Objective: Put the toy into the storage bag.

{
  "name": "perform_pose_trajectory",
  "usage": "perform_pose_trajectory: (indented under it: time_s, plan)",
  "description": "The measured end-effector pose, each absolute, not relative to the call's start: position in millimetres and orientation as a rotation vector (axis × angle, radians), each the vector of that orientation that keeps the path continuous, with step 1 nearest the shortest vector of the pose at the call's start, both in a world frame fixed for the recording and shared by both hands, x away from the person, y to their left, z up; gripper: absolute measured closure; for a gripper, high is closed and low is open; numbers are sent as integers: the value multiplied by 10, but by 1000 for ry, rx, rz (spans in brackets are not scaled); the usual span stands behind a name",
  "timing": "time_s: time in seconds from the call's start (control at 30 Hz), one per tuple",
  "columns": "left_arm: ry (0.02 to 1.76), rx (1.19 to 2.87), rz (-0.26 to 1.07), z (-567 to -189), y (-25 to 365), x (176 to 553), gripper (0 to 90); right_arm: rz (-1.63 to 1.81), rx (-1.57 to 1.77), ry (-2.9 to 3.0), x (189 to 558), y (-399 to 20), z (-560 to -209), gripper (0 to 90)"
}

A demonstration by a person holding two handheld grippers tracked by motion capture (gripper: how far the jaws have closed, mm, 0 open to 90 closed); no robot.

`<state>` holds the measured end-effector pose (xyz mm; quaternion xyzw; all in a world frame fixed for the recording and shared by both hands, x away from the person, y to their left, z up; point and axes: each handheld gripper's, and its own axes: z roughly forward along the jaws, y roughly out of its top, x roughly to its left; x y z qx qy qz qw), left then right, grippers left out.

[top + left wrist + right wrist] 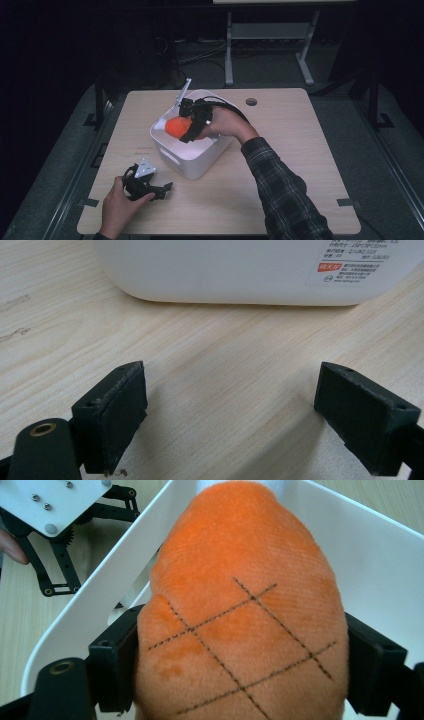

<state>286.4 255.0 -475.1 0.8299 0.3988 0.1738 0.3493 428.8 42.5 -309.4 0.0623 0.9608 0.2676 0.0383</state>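
An orange plush toy [240, 610] with black stitched crossing lines and a white end [161, 124] sits between the jaws of my right gripper [186, 131], which is shut on it, both pads pressing its sides. It hangs over the open top of a white plastic bin [192, 160] in the middle of the table. My left gripper [161, 190] rests on the tabletop near the front left, its jaws open with only bare wood between them [230, 405]. Just ahead of those jaws stands the bin wall [250, 270].
The bin carries a printed label [350, 265] with an orange patch on its side. A white handle-like piece [183, 92] sticks up behind the bin. The light wood table [300, 150] has a round cable hole [251, 101] at the back.
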Motion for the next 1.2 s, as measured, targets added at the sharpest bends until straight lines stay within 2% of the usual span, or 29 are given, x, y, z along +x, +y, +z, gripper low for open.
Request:
perform_pose_trajectory:
  time_s: [0.7, 1.2]
  plan:
    - [1035, 2146, 449, -4753, 2548, 2863, 126, 750, 150, 2961, 4278, 593, -3257, 150]
    - [1035, 2148, 450, -4751, 2549, 2863, 126, 769, 169, 2942, 4253, 534, -3211, 126]
